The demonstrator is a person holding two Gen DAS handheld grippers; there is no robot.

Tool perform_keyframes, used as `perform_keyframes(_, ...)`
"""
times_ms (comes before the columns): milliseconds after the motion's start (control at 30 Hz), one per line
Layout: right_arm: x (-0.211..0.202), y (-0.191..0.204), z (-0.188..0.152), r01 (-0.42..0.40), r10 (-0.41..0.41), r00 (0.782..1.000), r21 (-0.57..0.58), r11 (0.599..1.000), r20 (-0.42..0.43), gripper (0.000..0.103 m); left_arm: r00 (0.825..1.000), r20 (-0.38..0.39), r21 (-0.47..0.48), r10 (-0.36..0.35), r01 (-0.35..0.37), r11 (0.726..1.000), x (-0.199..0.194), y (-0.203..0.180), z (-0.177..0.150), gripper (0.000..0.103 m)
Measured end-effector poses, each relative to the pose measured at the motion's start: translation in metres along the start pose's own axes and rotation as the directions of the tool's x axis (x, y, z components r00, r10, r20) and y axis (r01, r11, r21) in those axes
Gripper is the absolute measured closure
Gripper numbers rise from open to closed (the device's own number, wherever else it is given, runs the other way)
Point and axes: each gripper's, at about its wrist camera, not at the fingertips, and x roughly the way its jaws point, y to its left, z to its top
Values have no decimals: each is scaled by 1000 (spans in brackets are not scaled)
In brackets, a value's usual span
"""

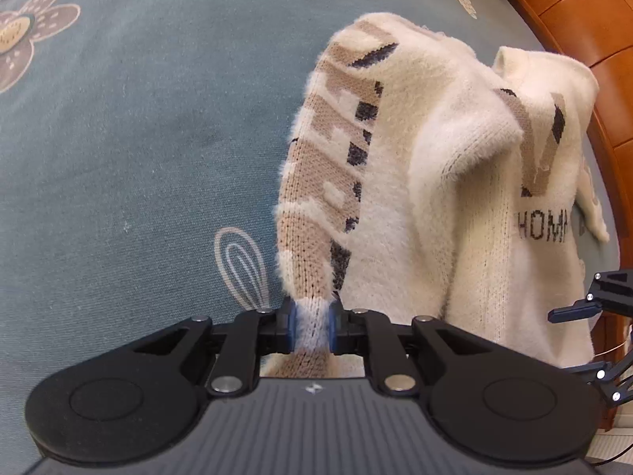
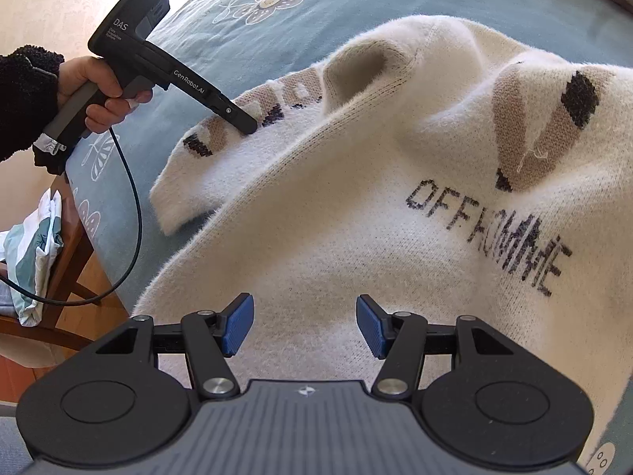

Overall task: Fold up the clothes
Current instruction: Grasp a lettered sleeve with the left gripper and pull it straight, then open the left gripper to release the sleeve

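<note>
A fluffy cream sweater (image 2: 356, 237) with tan and dark patterning and black lettering lies rumpled on a blue-grey flowered bedspread (image 1: 138, 118). In the left wrist view my left gripper (image 1: 310, 326) is shut on the tan-patterned sleeve (image 1: 328, 150), which stretches away from the blue pads. In the right wrist view the same left gripper (image 2: 249, 122), held by a hand (image 2: 95, 91) in a dark sleeve, pinches that sleeve at the sweater's left side. My right gripper (image 2: 304, 326) is open just above the sweater's near hem, nothing between its pads.
A wooden bed frame (image 1: 585, 19) runs along the right side in the left wrist view. Beside the bed, at the left of the right wrist view, a wooden chair (image 2: 59, 277) holds a striped cloth (image 2: 35, 245). A black cable (image 2: 134, 213) hangs from the left gripper.
</note>
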Motion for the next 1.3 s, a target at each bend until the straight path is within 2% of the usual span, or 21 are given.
perform_keyframes(67,1,0,1,3,-3,1000,-2,1000,-3,41,998,32,28,47,-48,998,-13,-2,5,91)
perform_keyframes(167,4,0,2,1,-1,1000,2,1000,-9,41,992,70,-3,103,-103,995,-34,14,11,91)
perform_keyframes(300,6,5,2,-5,4,1000,-13,1000,-14,41,962,110,-55,248,-243,968,-56,42,19,91)
perform_keyframes(367,7,7,2,-4,4,1000,-23,1000,-16,41,940,135,-63,315,-309,949,-66,53,25,91)
perform_keyframes(467,10,8,2,-5,4,1000,-31,1000,-28,41,888,168,-33,429,-430,902,-75,60,35,91)
perform_keyframes(533,10,7,1,-2,1,999,-38,999,-32,41,859,184,-20,478,-483,875,-77,65,45,91)
perform_keyframes(667,7,5,1,5,-7,999,-44,999,-31,41,819,192,-59,541,-540,839,-85,80,57,91)
perform_keyframes(700,6,4,1,9,-10,1000,-42,999,-29,41,815,179,-67,552,-549,833,-87,85,57,91)
perform_keyframes(767,3,1,0,16,-17,1000,-37,999,-24,41,821,141,-91,554,-546,833,-87,96,54,90)
perform_keyframes(800,2,-2,0,19,-20,1000,-34,999,-22,41,818,123,-96,562,-554,827,-84,101,51,90)
perform_keyframes(933,1,-12,-3,36,-36,999,-9,999,-14,41,783,75,-115,617,-608,786,-68,115,42,88)
perform_keyframes(1067,-3,-18,-6,44,-44,999,-3,999,-10,41,767,60,-151,638,-625,766,-51,121,41,87)
perform_keyframes(1100,-4,-19,-7,46,-46,999,-6,999,-11,41,762,64,-139,644,-633,762,-49,119,41,81)
perform_keyframes(1167,-6,-20,-9,54,-54,998,-11,999,-12,41,755,63,-102,653,-646,757,-47,111,39,80)
perform_keyframes(1300,-14,-26,-12,92,-93,996,19,996,7,41,727,90,-66,681,-678,732,-58,94,28,69)
